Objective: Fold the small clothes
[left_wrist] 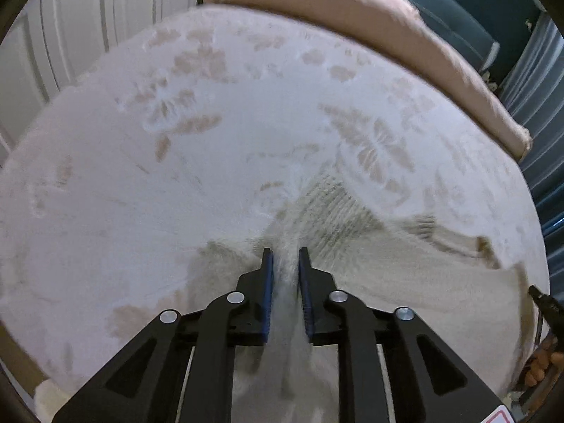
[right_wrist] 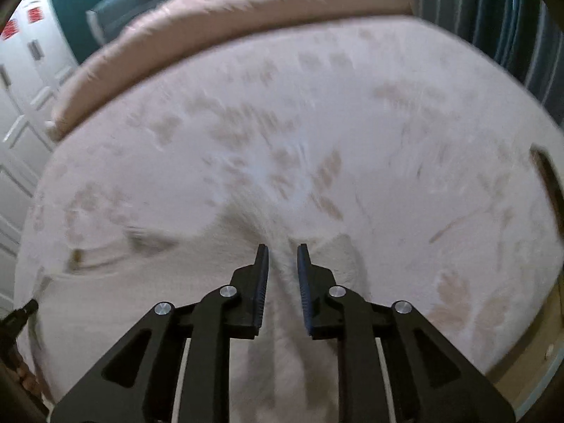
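Note:
A small cream knitted garment [left_wrist: 387, 275] lies on the pale floral bed cover [left_wrist: 229, 141]. My left gripper [left_wrist: 285, 253] is shut on a bunched fold of it, the cloth pinched between the blue pads. In the right wrist view the same cream garment [right_wrist: 218, 303] spreads to the left, and my right gripper [right_wrist: 282, 250] is shut on another bunched fold. Both grips hold the cloth just above the cover. The right gripper's tip shows at the right edge of the left wrist view [left_wrist: 543, 299]. Both views are blurred by motion.
A pink rolled bolster [left_wrist: 370, 24] runs along the far edge of the bed. White panelled doors [left_wrist: 70, 35] stand on the left, and a teal headboard [left_wrist: 440, 0] and striped curtain [left_wrist: 543, 105] on the right. The bed's wooden edge [right_wrist: 528, 363] shows at the lower right.

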Demonstrator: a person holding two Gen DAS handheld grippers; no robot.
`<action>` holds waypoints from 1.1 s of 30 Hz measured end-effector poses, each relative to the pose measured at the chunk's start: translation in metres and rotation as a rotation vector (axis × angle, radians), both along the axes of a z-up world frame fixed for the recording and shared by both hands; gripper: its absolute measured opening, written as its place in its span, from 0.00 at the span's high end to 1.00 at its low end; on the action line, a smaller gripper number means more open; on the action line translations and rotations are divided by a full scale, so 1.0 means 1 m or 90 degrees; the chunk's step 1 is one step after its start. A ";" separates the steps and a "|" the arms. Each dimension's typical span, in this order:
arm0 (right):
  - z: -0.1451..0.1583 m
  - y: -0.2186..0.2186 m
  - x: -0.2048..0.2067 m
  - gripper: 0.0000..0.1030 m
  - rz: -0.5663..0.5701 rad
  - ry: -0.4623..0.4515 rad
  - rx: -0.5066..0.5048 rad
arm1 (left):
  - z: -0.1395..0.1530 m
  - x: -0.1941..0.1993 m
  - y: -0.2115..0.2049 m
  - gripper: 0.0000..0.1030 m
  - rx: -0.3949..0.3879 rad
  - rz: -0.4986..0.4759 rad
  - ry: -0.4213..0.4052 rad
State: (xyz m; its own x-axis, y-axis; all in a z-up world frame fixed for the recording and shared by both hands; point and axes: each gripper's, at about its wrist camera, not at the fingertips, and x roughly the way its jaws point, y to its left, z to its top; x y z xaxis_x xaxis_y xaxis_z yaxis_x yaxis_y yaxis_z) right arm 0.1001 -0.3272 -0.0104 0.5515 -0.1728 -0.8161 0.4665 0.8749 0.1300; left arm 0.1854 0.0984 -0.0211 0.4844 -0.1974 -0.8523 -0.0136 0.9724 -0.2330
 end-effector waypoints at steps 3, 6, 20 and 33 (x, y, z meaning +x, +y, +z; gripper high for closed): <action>0.027 0.037 -0.018 0.81 0.054 -0.042 0.015 | 0.022 -0.029 0.008 0.72 -0.024 0.007 -0.018; 0.030 0.090 -0.030 0.81 0.138 -0.044 0.061 | 0.023 -0.066 0.015 0.65 -0.083 0.018 0.004; -0.047 0.223 -0.015 0.81 0.331 0.108 0.058 | -0.015 -0.158 0.027 0.65 -0.079 0.014 0.076; -0.053 0.202 0.008 0.78 0.262 0.109 0.094 | -0.040 -0.141 0.074 0.47 -0.190 0.142 0.109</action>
